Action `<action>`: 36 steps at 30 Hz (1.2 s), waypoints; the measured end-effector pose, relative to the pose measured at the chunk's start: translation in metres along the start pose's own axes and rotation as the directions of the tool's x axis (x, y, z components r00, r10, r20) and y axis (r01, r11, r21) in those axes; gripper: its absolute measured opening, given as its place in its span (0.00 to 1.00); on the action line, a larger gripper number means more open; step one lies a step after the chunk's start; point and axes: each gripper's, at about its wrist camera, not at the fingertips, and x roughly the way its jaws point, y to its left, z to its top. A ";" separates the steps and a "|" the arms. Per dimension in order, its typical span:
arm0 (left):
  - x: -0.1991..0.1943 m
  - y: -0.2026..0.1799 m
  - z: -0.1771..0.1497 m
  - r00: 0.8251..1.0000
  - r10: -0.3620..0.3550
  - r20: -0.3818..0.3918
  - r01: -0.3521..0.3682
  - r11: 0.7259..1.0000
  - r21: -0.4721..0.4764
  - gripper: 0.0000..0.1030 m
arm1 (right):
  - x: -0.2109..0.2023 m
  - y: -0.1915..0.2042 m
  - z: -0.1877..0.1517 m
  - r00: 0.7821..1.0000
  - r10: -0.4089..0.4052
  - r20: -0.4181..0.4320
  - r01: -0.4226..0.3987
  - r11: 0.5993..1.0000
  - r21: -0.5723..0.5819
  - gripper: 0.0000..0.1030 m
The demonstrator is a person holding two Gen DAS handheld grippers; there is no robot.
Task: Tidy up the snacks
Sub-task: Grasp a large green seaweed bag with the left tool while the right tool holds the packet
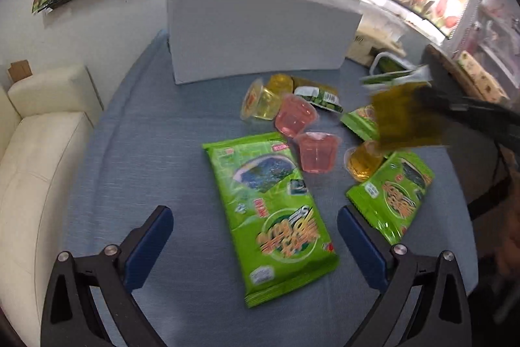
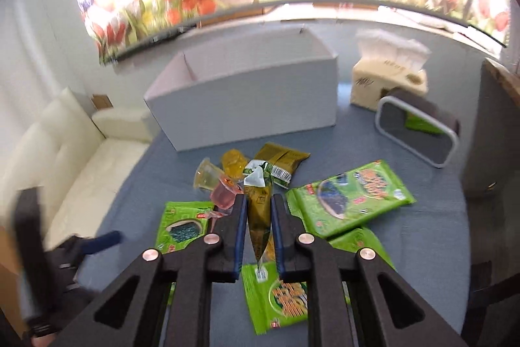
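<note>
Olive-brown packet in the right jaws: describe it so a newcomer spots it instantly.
Start at the white box at the back of the blue cloth. In front lies the snack pile; above it the right gripper pinches the olive-brown packet upright. Only it is lifted; the green packs lie flat.

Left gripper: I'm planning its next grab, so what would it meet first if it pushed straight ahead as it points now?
Likely the large green snack packet lying flat on the blue cloth between the open left gripper fingers. Beyond it sit the pink jelly cups. Depth is uncertain.
</note>
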 end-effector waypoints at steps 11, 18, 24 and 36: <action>0.047 -0.021 0.002 0.984 0.160 -0.075 -0.162 0.986 -0.025 0.93 | -0.056 -0.021 -0.032 0.998 0.039 0.054 -0.041 0.999 0.033 0.14; 0.043 -0.027 0.005 0.987 0.148 -0.058 -0.147 0.989 0.011 0.68 | -0.076 -0.033 -0.048 0.995 0.059 0.080 -0.064 0.996 0.068 0.14; 0.018 -0.020 0.005 0.995 0.100 -0.002 -0.100 0.995 -0.002 0.59 | -0.087 -0.034 -0.054 0.992 0.071 0.099 -0.078 0.995 0.061 0.14; -0.091 -0.032 0.016 0.977 -0.051 0.206 0.036 0.996 0.079 0.59 | -0.105 -0.011 -0.050 0.990 0.062 0.127 -0.060 0.998 -0.018 0.14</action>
